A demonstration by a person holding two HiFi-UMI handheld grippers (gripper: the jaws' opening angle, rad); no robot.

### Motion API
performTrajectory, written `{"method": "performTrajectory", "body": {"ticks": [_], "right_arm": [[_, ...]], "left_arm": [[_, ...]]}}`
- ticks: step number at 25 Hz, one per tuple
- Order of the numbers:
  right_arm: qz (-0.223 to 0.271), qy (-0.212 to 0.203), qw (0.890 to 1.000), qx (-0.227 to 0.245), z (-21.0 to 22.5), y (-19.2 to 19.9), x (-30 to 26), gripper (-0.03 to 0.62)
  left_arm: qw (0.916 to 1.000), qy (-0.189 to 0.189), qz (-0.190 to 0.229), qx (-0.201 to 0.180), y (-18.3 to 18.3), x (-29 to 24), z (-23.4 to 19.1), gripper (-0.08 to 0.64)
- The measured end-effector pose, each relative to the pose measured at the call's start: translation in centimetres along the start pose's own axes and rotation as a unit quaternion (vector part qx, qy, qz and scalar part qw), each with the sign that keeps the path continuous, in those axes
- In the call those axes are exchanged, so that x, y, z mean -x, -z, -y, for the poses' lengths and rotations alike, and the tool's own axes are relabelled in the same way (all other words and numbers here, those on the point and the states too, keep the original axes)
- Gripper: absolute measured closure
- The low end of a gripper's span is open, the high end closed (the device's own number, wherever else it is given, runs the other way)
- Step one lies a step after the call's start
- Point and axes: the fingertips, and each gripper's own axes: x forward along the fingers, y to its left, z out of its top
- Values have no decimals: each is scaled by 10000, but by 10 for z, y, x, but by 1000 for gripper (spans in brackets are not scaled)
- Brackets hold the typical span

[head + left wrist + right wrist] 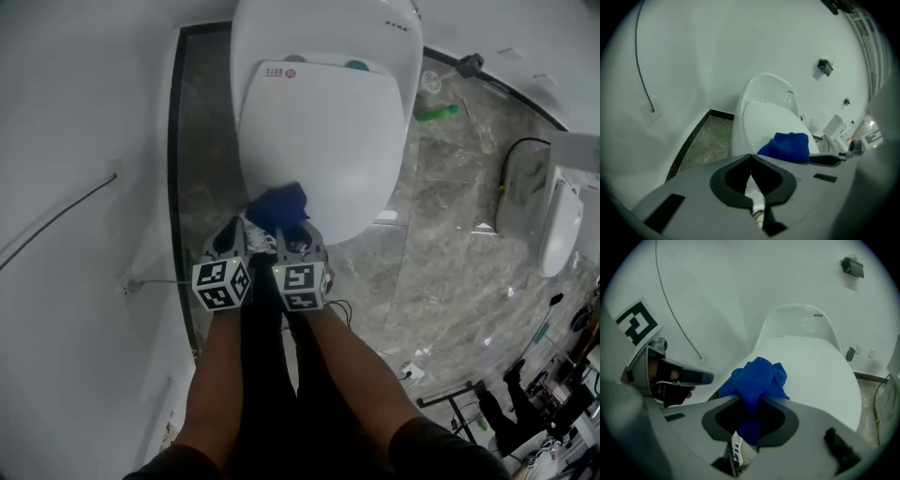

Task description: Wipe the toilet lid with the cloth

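Note:
The white toilet's closed lid fills the upper middle of the head view. A bunched blue cloth rests on the lid's near left edge. My right gripper is shut on the cloth, which bulges out beyond the jaw tips onto the lid. My left gripper hangs close beside it on the left, jaws shut with nothing between them. In the left gripper view the cloth lies just right of the jaw tips on the lid.
A white wall with a thin cable runs along the left, close to the toilet. Marbled grey floor spreads to the right, with a green object near the toilet base, a second white fixture and equipment at the far right.

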Motion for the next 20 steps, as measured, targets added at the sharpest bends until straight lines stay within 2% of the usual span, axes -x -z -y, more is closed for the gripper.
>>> {"method": "performTrajectory", "body": {"ticks": [3,8,14,18,20], "right_arm": [[39,76,10000,-35,11,7,6,509],[55,512,9973,-517,49,27,33,509],[129,1040,9890,-1046,99,55,62,509],[115,1580,9758,-1509,133,77,79,509],[70,1691,9711,-1683,143,87,84,509]], "left_arm": [[9999,123,-58,-10,5,-3,12,549],[9989,453,-120,97,7,-11,45,549],[9946,892,-326,-409,11,-26,91,549],[9901,1142,-451,-684,14,-34,112,549],[9876,1251,-510,-803,15,-36,120,549]]}}
